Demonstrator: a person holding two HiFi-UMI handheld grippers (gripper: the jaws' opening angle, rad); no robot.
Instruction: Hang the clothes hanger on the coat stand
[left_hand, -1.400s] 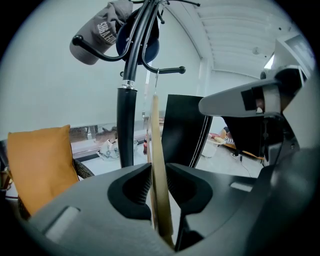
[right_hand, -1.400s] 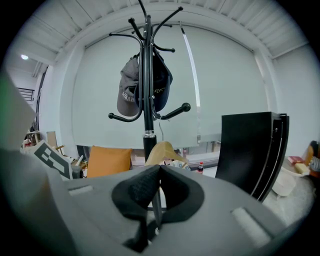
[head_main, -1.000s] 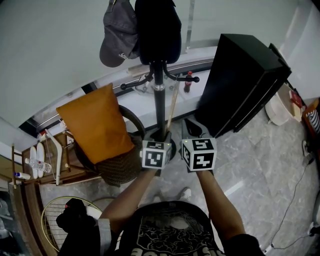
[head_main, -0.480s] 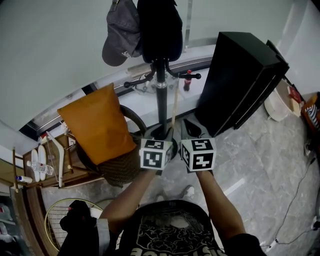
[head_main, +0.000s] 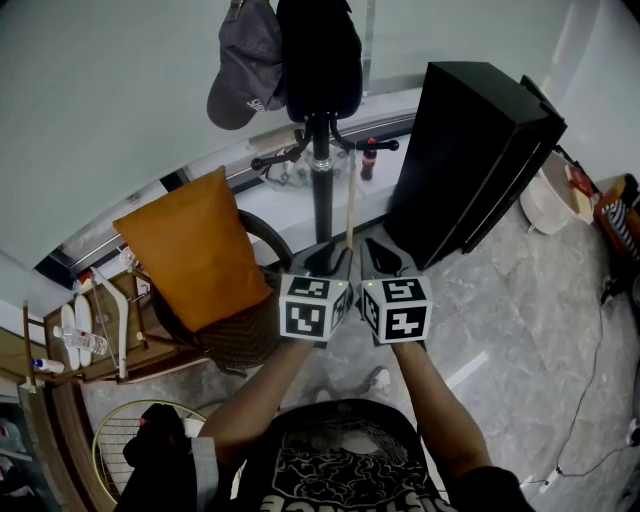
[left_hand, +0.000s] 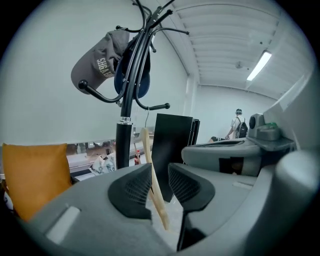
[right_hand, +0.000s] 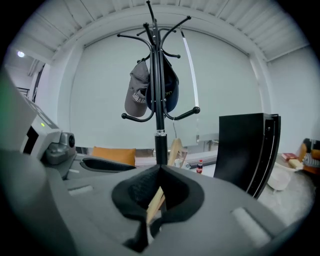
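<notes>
The black coat stand (head_main: 320, 190) rises just ahead of me, with a grey cap (head_main: 245, 75) and a dark bag (head_main: 320, 55) on its upper hooks. A wooden clothes hanger (head_main: 350, 205) stands upright right of the pole, below the lower hooks. My left gripper (head_main: 328, 262) and right gripper (head_main: 383, 258) sit side by side at its lower end. In the left gripper view the hanger (left_hand: 148, 150) runs between the jaws of my left gripper (left_hand: 159, 187), against the left pad. In the right gripper view my right gripper (right_hand: 159, 195) is clamped on the hanger (right_hand: 174, 150), with the stand (right_hand: 159, 145) straight ahead.
A tall black cabinet (head_main: 470, 160) stands right of the stand. An orange cushion (head_main: 190, 250) leans on a dark chair to the left. A red-capped bottle (head_main: 368, 165) sits on the window ledge behind. A wooden rack (head_main: 100, 320) and a round wire basket (head_main: 120, 450) are at lower left.
Both grippers and the hanger stay almost where they were. The head view has drifted a little, so the stand and cabinet sit slightly higher in the picture.
</notes>
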